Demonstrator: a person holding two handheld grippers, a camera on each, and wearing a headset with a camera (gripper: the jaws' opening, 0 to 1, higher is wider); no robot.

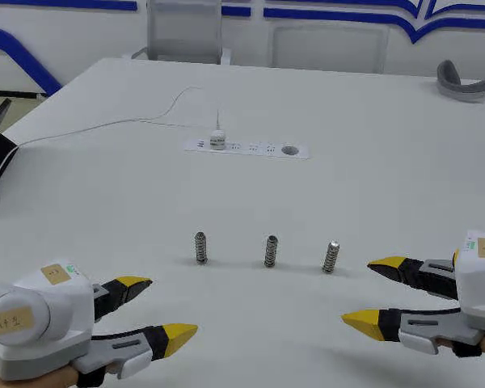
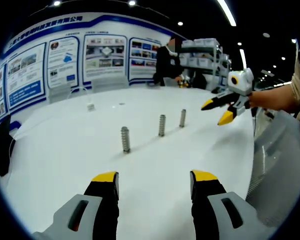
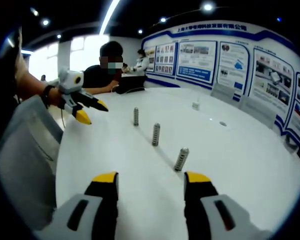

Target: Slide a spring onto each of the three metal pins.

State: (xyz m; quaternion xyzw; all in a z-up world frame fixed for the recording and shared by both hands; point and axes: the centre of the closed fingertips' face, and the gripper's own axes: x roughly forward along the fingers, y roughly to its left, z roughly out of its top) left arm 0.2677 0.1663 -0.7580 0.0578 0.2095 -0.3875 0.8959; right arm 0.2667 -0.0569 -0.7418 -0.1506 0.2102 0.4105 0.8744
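Three upright metal pins stand in a row on the white table, each wrapped by a spring: the left pin (image 1: 200, 247), the middle pin (image 1: 271, 251) and the right pin (image 1: 331, 257). The same row runs left pin (image 2: 125, 139), middle pin (image 2: 161, 125), right pin (image 2: 182, 118), and from the other side right pin (image 3: 181, 159), middle pin (image 3: 156, 134), left pin (image 3: 136, 116). My left gripper (image 1: 160, 309) is open and empty, near the table's front left. My right gripper (image 1: 373, 294) is open and empty at the front right, a little right of the right pin.
A white power strip (image 1: 247, 148) with a plugged adapter and a trailing cable lies beyond the pins. A grey headset (image 1: 466, 82) rests at the far right. A chair (image 1: 184, 31) stands behind the table. People (image 3: 108, 70) sit at the table's far end.
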